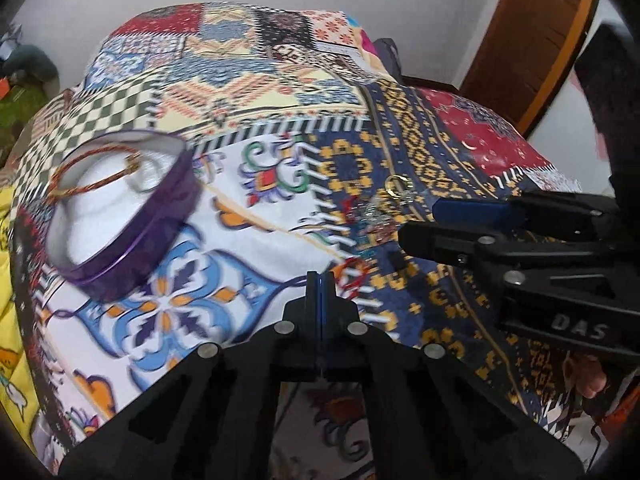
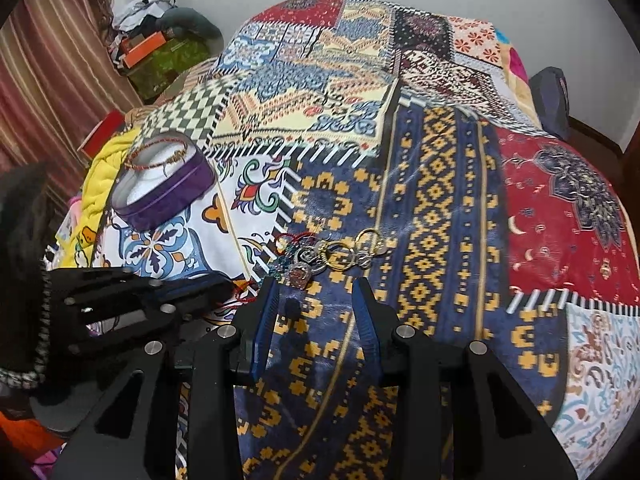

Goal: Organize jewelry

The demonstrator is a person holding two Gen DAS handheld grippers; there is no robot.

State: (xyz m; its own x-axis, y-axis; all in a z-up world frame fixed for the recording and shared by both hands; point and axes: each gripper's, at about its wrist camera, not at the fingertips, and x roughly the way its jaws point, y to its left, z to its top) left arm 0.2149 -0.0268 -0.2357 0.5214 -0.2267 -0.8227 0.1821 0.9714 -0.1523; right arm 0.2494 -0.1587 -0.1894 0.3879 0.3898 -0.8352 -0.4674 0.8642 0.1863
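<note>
Bedspread [image 2: 440,208] carries the purple tin [image 2: 168,196] far off at ten o'clock, while the jewelry heap [image 2: 332,254], strung nine-to-three, lies just past my right fingers [image 2: 362,300], spread wide and nearer than my left fingers [image 1: 325,296], pressed together on nothing I can see.

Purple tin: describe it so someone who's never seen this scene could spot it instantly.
Start from the patchwork bedspread that fills both views, then go to its left side, on the white patch with blue and orange floral motifs. The purple tin sits there, round, shallow and lidless, with a pale inside and a red-and-gold braided bangle across its rim. The loose jewelry pile lies apart, on the navy patch.
</note>
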